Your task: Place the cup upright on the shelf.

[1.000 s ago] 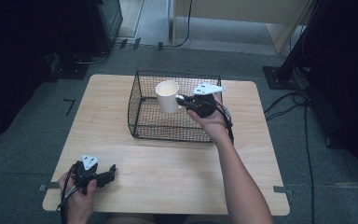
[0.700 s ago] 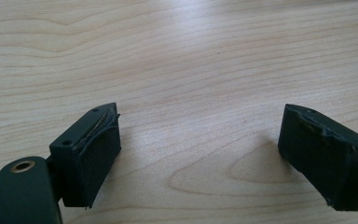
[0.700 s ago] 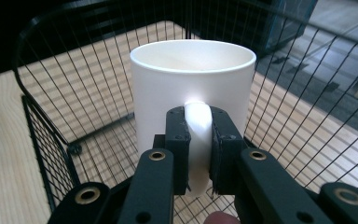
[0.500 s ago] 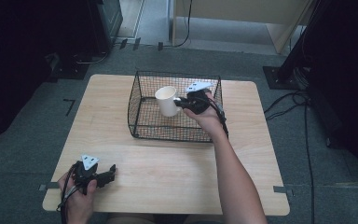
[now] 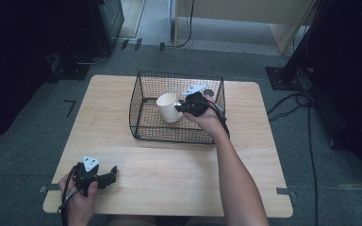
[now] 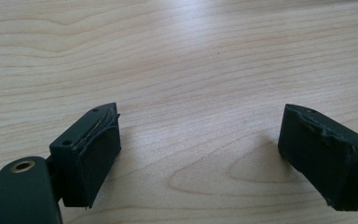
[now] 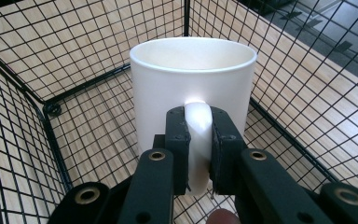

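The right gripper (image 7: 199, 154) is clamped on the handle of the white mug (image 7: 193, 88), held inside the wire basket (image 5: 143, 89); setting down and release remain. The left gripper (image 6: 200, 154), jaws apart, rests on the worktop (image 5: 169, 169).

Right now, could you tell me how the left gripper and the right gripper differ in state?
The left gripper stands open with nothing between its jaws, low over the table; the right gripper is shut on the white mug handle, inside the wire basket. Both are hand-held.
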Available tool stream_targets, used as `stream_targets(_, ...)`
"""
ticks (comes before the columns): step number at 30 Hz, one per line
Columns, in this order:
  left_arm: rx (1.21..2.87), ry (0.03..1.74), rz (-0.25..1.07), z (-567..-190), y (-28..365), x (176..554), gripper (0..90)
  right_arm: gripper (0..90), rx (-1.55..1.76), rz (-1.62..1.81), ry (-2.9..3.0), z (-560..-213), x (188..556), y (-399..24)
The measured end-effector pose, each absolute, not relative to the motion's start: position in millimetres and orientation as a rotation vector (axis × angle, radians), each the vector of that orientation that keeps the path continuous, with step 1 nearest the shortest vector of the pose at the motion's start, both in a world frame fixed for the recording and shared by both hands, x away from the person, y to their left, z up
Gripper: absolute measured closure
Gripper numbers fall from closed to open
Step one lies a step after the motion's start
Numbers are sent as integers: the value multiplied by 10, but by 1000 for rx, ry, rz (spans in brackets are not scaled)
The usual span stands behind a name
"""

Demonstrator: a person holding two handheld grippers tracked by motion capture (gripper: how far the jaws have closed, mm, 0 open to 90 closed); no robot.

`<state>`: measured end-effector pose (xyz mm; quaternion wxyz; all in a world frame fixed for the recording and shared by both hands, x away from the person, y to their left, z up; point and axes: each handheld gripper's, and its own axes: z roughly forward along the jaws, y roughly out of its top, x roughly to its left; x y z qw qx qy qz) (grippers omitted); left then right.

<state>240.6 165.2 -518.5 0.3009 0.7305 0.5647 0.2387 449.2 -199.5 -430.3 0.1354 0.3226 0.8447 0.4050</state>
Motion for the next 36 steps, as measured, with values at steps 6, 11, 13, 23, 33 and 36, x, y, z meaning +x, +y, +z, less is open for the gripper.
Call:
stream_targets(6,1936,1499,634,-5186,1651,2407,132,804,966,1143,2458,-4325,4506,-2030)
stream_targets(11,1939,1498,633,-5185,1652,2406,132,770,1021,1067,2457,-4358,4527,-2013)
stream_targets(13,1939,1498,633,-5185,1653,2406,132,727,1013,1029,2489,-4394,4528,-1989)
stream_targets(23,1938,1499,634,-5185,1652,2407,132,567,1007,1090,2459,-4372,4516,-2003)
stream_targets(33,1940,1498,633,-5184,1653,2407,132,384,1030,1274,2294,-4156,4466,-2099)
stream_targets(36,1940,1498,633,-5184,1653,2406,132,361,1033,1323,2233,-4087,4443,-2150)
